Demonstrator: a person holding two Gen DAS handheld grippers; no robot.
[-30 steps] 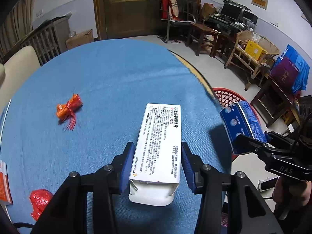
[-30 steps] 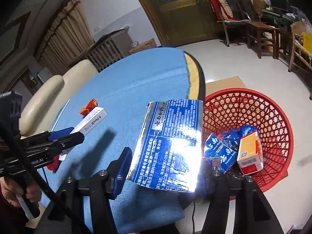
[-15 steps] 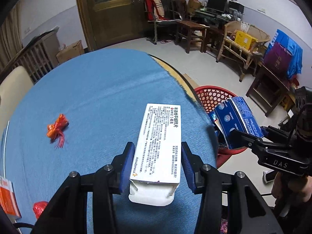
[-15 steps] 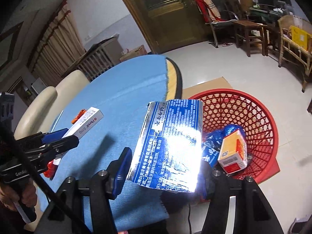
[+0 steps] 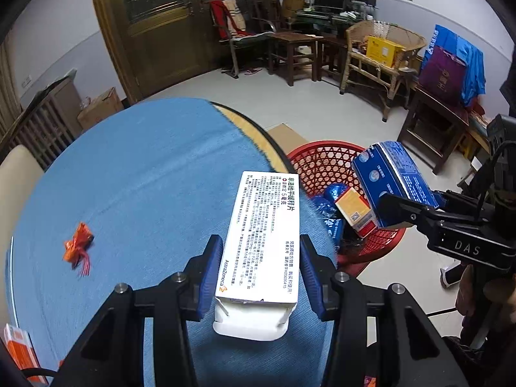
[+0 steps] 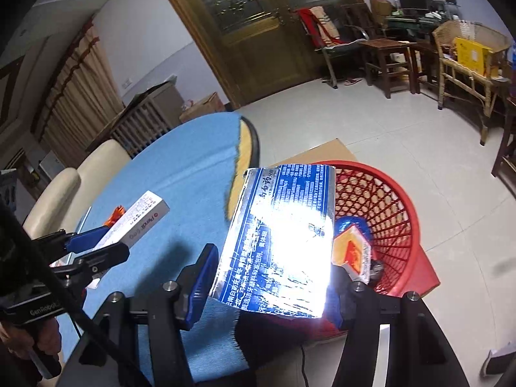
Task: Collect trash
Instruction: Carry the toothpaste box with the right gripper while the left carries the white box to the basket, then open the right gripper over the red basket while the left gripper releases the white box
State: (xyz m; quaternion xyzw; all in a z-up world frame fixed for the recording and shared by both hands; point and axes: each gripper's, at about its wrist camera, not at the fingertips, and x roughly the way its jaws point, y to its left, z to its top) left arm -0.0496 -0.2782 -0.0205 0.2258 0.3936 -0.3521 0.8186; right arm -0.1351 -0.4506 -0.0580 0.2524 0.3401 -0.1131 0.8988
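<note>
White box [image 5: 262,225] clamped in left claw [image 5: 259,277], blue box [image 6: 283,238] in right claw [image 6: 269,285]; carry step; next, release over red basket [image 6: 400,213].

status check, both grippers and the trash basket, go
Left gripper shut on white medicine box. Right gripper shut on shiny blue box. Red basket beside table, path clear.

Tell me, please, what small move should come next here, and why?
Probably carry both boxes a little further over the red basket before letting go: the blue box in the right hand-held gripper hangs near its rim, while the white box in the left hand-held gripper is above the table's edge.
</note>
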